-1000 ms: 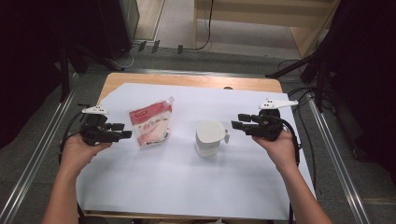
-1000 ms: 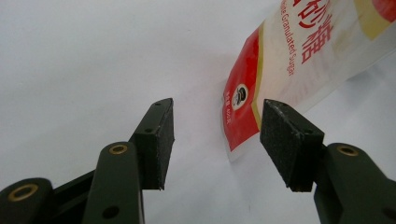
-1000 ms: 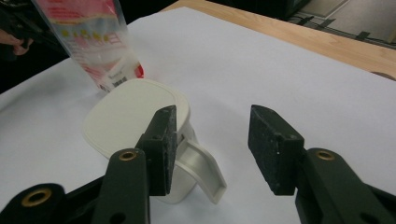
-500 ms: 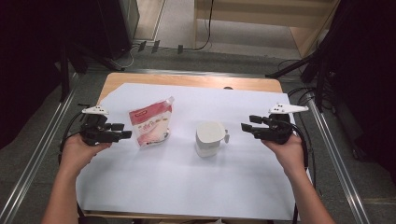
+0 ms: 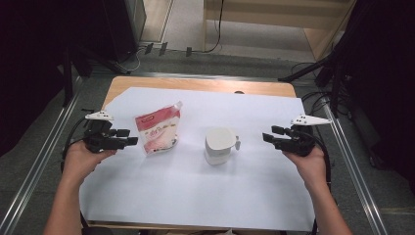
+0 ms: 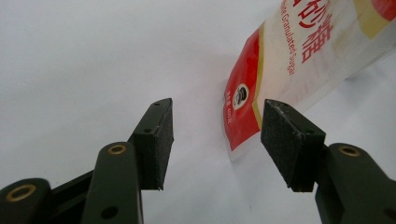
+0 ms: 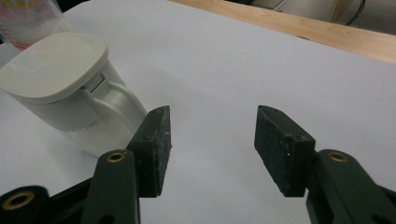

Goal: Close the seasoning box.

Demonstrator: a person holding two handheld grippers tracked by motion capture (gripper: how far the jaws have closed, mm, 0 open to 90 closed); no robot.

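red-white sugar bag (image 5: 156, 131) flat, lidded jar (image 5: 219, 146) upright

Bright even overhead light, soft shadows, dark surroundings, slightly soft focus.

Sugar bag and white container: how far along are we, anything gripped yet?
Done: nothing visibly. The sugar bag lies flat and the lidded white container stands closed. In hand: the left gripper sits open at the bag's corner; the right gripper is open, apart from the container. Left: probably gripping, opening and pouring.
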